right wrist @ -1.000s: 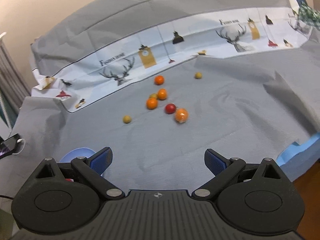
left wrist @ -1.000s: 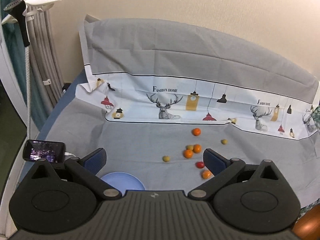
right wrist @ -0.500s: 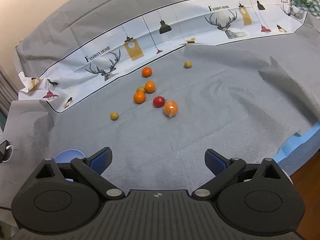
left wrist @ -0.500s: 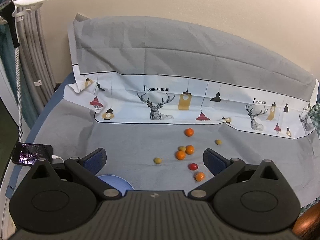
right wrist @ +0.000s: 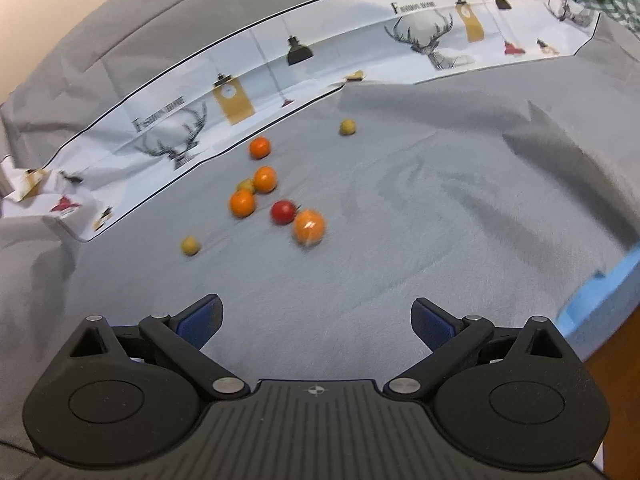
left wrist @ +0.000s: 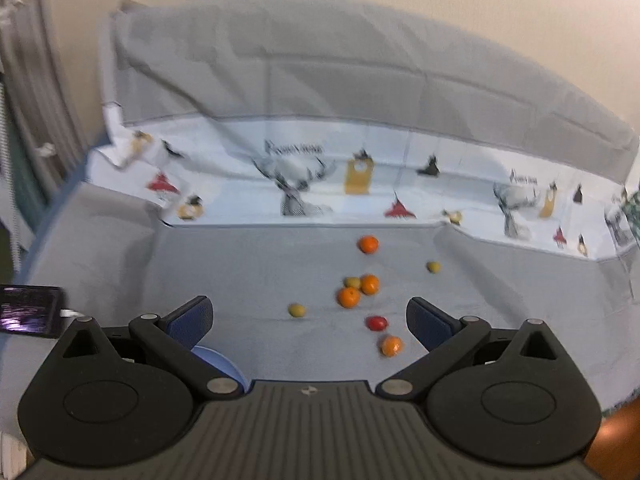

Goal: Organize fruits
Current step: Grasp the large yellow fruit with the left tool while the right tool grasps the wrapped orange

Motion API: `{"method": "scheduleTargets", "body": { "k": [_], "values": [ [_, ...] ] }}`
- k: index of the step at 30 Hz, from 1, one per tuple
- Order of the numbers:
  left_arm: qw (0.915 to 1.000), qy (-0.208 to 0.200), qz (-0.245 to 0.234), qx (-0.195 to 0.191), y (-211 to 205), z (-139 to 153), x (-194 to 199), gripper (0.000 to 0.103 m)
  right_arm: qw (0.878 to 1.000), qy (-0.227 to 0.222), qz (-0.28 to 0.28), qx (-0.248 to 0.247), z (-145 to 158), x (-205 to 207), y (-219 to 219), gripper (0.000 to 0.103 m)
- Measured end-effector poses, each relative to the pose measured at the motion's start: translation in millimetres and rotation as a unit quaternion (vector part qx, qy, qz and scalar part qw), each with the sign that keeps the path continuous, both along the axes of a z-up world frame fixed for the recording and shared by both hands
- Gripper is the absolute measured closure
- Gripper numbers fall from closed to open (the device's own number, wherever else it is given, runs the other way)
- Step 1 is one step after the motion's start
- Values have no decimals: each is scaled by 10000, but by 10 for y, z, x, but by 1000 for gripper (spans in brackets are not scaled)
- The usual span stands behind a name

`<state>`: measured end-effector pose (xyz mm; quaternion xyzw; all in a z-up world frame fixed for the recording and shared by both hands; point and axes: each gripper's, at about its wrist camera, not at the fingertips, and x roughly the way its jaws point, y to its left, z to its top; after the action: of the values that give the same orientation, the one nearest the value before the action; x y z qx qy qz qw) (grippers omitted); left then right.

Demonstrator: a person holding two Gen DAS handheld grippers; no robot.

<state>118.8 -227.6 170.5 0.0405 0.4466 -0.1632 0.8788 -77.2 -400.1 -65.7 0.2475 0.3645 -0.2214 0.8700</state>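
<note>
Several small fruits lie loose on the grey cloth (right wrist: 400,240): oranges (right wrist: 309,227) (left wrist: 349,297), a red fruit (right wrist: 283,211) (left wrist: 377,323) and yellow-green ones (right wrist: 190,245) (left wrist: 297,310). A blue plate (left wrist: 216,362) shows only as a sliver behind the left finger in the left wrist view. My left gripper (left wrist: 308,318) hangs open above the cloth, short of the fruit cluster. In the right wrist view my right gripper (right wrist: 316,320) is open too, with nothing between its fingers, and the nearest orange lies ahead of it.
A patterned white band (left wrist: 360,184) of the cloth runs along the back, rising against the wall. A phone (left wrist: 30,312) with a cable lies at the left edge. Blue padding (right wrist: 600,292) marks the right edge of the surface, with wooden floor beyond.
The right gripper has moved forward toward the fruits, which now look larger. The left view has shifted left and back slightly; the blue plate is mostly hidden now. Both grippers stayed open.
</note>
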Motion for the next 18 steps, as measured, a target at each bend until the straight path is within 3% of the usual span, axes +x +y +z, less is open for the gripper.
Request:
{"method": "scheduleTargets", "body": {
  "k": [4, 10, 13, 18],
  "values": [
    [9985, 20, -264, 479, -205, -630, 328, 0, 9996, -116, -154, -182, -248, 296, -173, 3],
    [9872, 374, -628, 1417, -509, -1999, 936, 0, 9985, -131, 79, -520, -721, 912, -318, 2],
    [9869, 591, -764, 1292, -552, -2538, 1170, 0, 9974, -53, 317, -639, -929, 1151, -300, 2],
    [9835, 586, -1210, 1214, -723, -3149, 1458, 0, 9941, 168, 572, -905, -1238, 1353, -285, 1]
  ]
}}
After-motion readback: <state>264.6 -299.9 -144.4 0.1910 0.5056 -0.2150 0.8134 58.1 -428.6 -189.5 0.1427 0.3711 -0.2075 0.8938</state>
